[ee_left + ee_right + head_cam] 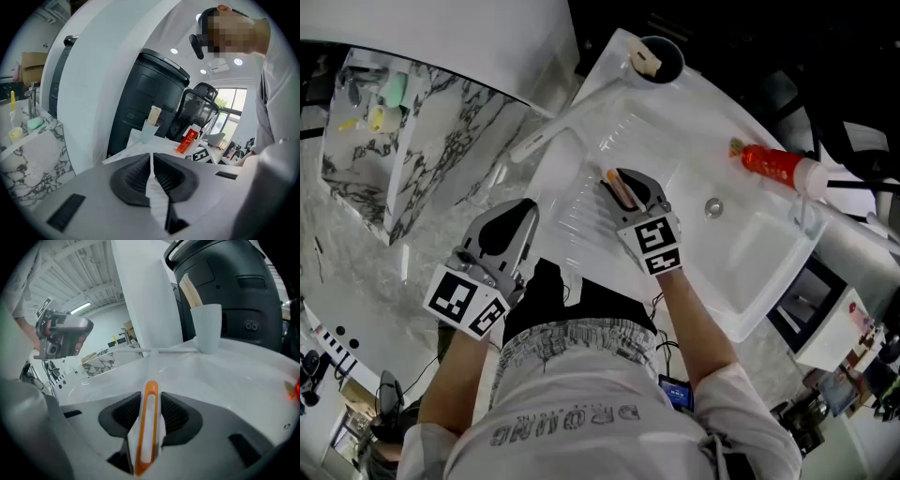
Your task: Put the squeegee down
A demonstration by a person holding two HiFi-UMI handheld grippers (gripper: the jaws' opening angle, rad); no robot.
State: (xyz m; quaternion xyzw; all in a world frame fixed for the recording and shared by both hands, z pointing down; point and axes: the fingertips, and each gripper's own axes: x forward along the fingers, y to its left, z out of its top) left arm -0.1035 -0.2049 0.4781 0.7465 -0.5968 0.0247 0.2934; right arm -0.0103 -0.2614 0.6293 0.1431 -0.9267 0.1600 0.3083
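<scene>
The squeegee has a white handle with an orange loop grip point(149, 427) and a long white blade point(154, 350) far ahead. In the head view its handle point(619, 190) lies over the ribbed drainboard point(581, 202) of the white sink, and the blade point(546, 138) rests near the board's far left rim. My right gripper point(623, 183) point(151, 399) is shut on the handle, pads pressed to both sides. My left gripper point(517, 223) point(151, 161) hangs at the sink's near left edge, jaws shut with nothing between them.
A white cup point(661, 56) point(206, 329) with a wooden stick stands at the sink's far corner. A red bottle point(773, 164) lies at the right rim. The basin with its drain point(713, 207) is to the right. A marble box point(403, 141) sits on the left.
</scene>
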